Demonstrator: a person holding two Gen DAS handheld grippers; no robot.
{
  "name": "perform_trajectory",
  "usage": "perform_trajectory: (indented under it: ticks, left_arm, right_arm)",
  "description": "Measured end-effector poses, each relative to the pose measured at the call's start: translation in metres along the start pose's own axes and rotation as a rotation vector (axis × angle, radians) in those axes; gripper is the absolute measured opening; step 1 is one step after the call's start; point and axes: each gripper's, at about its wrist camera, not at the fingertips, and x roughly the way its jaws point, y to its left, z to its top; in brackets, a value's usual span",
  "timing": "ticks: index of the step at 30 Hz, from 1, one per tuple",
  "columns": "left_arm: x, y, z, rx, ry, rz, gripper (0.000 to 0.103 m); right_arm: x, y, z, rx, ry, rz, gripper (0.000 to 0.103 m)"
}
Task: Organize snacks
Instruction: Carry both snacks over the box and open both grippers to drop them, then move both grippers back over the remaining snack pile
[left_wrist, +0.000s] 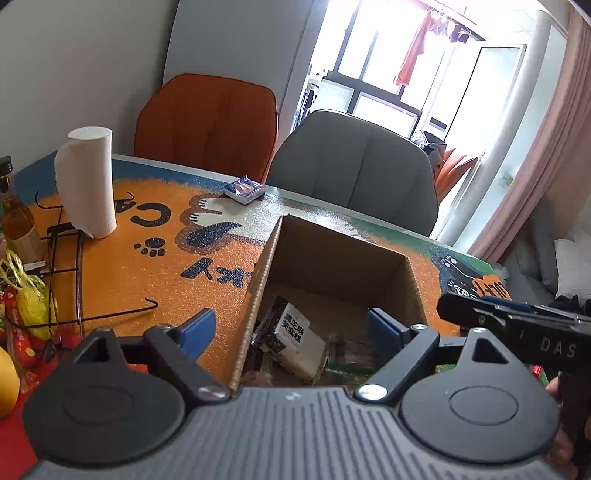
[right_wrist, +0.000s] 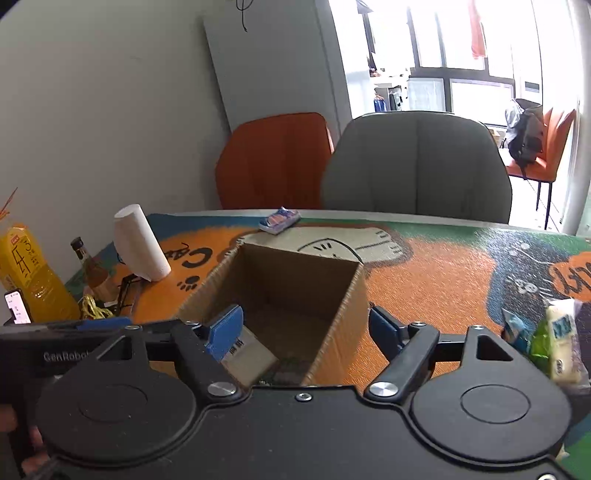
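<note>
An open cardboard box (left_wrist: 334, 251) (right_wrist: 295, 273) stands on the orange cartoon table mat (left_wrist: 129, 266). Inside it lie a white packet with black print (left_wrist: 295, 332) (right_wrist: 247, 354) and some darker wrappers. My left gripper (left_wrist: 291, 328) is open, with its blue pads on either side of the box's left wall and nothing gripped. My right gripper (right_wrist: 304, 328) is also open, straddling the box's right wall. A small blue snack pack (left_wrist: 244, 189) (right_wrist: 279, 220) lies at the table's far edge. More packets (right_wrist: 557, 343) sit at the right, and yellow and red ones (left_wrist: 26, 306) at the left.
A paper towel roll (left_wrist: 86, 181) stands at the left beside a black wire rack (left_wrist: 70, 258) and a glass bottle (left_wrist: 18, 221). A yellow drink bottle (right_wrist: 26, 269) and a phone (right_wrist: 16, 306) are by the wall. An orange chair (left_wrist: 207, 122) and a grey chair (left_wrist: 354, 166) stand behind the table.
</note>
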Motion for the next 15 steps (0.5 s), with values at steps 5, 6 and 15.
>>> perform_trajectory:
  ticks: [5, 6, 15]
  left_arm:
    - [0.002, -0.013, -0.005, 0.017, 0.018, -0.007, 0.089]
    - [0.002, -0.016, -0.005, 0.023, 0.025, -0.009, 0.09]
    - [0.004, -0.048, -0.016, 0.072, 0.046, -0.027, 0.097]
  right_arm:
    - [-0.012, -0.01, -0.008, 0.006, 0.017, -0.016, 0.084]
    - [-0.015, -0.013, -0.009, 0.01, 0.015, -0.019, 0.086]
    - [-0.043, -0.047, -0.022, 0.059, 0.01, -0.075, 0.096]
